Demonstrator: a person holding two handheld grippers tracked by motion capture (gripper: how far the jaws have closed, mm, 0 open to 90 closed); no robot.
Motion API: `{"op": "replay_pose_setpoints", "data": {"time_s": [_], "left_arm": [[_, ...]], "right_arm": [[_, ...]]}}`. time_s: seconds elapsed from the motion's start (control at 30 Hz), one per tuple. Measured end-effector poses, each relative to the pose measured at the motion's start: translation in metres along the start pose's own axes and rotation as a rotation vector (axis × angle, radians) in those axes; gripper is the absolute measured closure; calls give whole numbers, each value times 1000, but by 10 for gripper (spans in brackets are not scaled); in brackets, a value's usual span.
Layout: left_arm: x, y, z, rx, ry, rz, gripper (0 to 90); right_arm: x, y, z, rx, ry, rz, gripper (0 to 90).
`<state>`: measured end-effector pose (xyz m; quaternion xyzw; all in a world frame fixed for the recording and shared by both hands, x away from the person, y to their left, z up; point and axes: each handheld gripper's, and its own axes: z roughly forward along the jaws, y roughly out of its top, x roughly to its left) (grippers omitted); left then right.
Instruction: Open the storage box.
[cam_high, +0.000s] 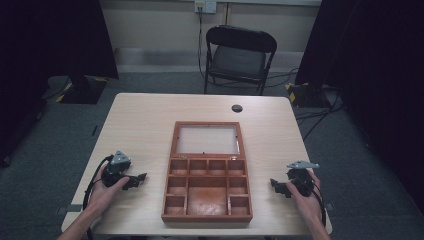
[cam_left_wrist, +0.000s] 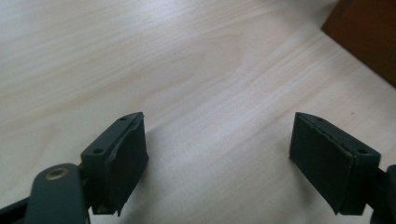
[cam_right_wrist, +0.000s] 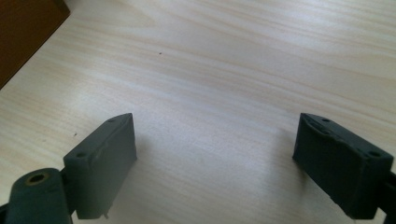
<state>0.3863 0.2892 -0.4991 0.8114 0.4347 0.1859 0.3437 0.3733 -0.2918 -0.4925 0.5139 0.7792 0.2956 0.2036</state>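
- High view: I have the wooden box (cam_high: 207, 184) in the middle of the table (cam_high: 140, 120), lid laid back flat, its compartments looking empty from here, though the dark wood makes that hard to confirm. My left gripper (cam_high: 136, 181) rests to its left and my right gripper (cam_high: 278, 185) to its right, both aimed inward, which I read as a ready stance flanking the box.
- Left gripper view: the jaws stand wide apart over bare tabletop with nothing between them; a corner of the box sits at upper right, near but not touching.
- Right gripper view: jaws likewise spread and empty, low over the wood; the box edge shows at upper left.
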Motion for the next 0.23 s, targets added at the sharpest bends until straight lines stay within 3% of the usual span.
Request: {"op": "replay_pose_setpoints", "data": {"time_s": [0.03, 0.1, 0.23], "left_arm": [[0, -1, 3, -26, 3, 0, 141], [0, -1, 3, -24, 3, -2, 123], [1, -1, 3, -24, 3, 0, 121]], "right_arm": [[0, 0, 1, -3, -3, 4, 89], [-1, -3, 6, -44, -4, 8, 10], [-2, -5, 7, -56, -7, 11, 0]]}}
